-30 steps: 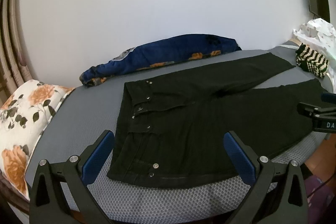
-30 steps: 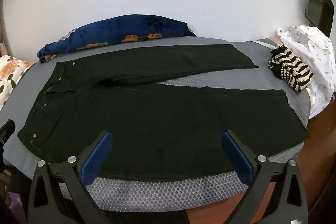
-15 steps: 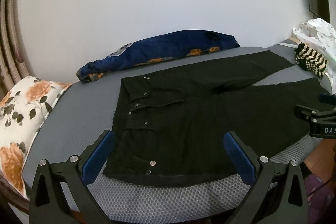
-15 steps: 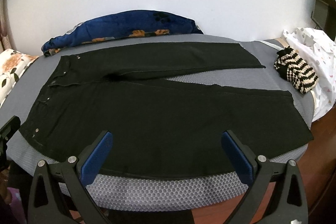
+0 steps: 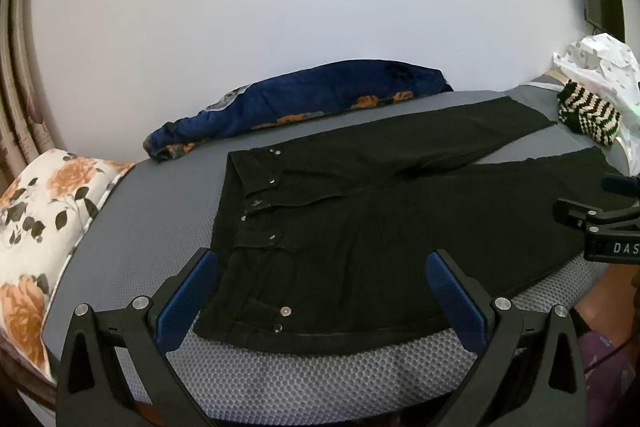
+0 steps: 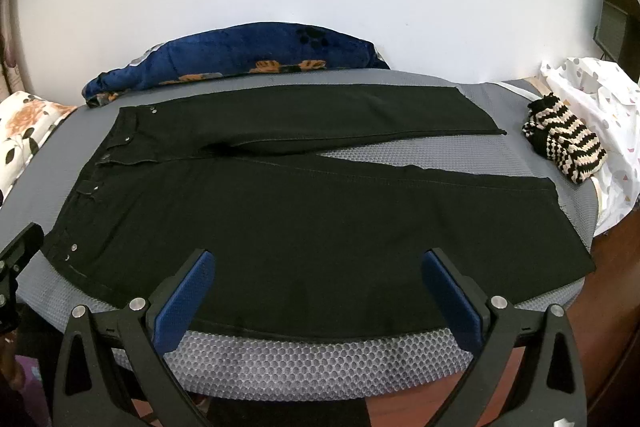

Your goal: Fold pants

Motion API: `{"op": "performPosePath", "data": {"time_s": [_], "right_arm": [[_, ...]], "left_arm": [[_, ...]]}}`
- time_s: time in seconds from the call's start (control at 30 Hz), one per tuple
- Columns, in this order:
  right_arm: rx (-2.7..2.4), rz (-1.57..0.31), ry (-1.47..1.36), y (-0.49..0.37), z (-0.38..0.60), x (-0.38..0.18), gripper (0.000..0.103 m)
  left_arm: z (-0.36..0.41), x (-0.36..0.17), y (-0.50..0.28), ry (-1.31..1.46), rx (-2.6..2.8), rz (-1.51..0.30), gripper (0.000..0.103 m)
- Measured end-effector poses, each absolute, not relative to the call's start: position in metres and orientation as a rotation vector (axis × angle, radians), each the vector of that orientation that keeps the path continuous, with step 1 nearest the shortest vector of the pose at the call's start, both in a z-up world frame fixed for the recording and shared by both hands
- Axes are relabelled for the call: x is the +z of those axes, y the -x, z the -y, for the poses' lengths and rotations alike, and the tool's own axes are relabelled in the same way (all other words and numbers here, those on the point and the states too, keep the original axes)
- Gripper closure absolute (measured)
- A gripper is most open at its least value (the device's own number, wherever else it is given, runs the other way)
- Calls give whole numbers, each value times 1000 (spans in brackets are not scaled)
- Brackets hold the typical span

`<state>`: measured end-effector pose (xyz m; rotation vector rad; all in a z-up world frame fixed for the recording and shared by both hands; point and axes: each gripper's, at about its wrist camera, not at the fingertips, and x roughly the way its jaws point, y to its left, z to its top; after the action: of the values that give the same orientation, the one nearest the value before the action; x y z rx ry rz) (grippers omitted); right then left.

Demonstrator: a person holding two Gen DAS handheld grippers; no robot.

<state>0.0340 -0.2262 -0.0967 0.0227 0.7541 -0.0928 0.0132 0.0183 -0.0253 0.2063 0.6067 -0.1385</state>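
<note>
Black pants (image 5: 360,211) lie flat on a grey bed (image 5: 320,367), waistband to the left, both legs spread apart toward the right; they also show in the right wrist view (image 6: 312,219). My left gripper (image 5: 320,291) is open and empty, hovering above the near edge by the waistband. My right gripper (image 6: 320,291) is open and empty, above the near edge of the near leg. The right gripper's side shows at the right edge of the left wrist view (image 5: 600,227).
A blue floral blanket (image 6: 240,55) lies along the wall behind the pants. A floral pillow (image 5: 36,227) is at the left end. A striped knit item (image 6: 564,143) and white spotted cloth (image 6: 600,115) lie at the right end. The bed's mesh edge (image 6: 320,363) is in front.
Both grippers have drawn back and up a little, so the pants sit slightly farther away in both views. Nothing was grasped; the pants have not moved.
</note>
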Motion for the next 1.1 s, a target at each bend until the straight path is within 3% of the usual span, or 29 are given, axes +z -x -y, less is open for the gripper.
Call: {"op": "performPosePath", "data": {"time_s": [1.1], "right_arm": [[-76, -829, 25, -68, 210, -96, 1]], "left_arm": [[-29, -7, -57, -205, -123, -636, 0]]}}
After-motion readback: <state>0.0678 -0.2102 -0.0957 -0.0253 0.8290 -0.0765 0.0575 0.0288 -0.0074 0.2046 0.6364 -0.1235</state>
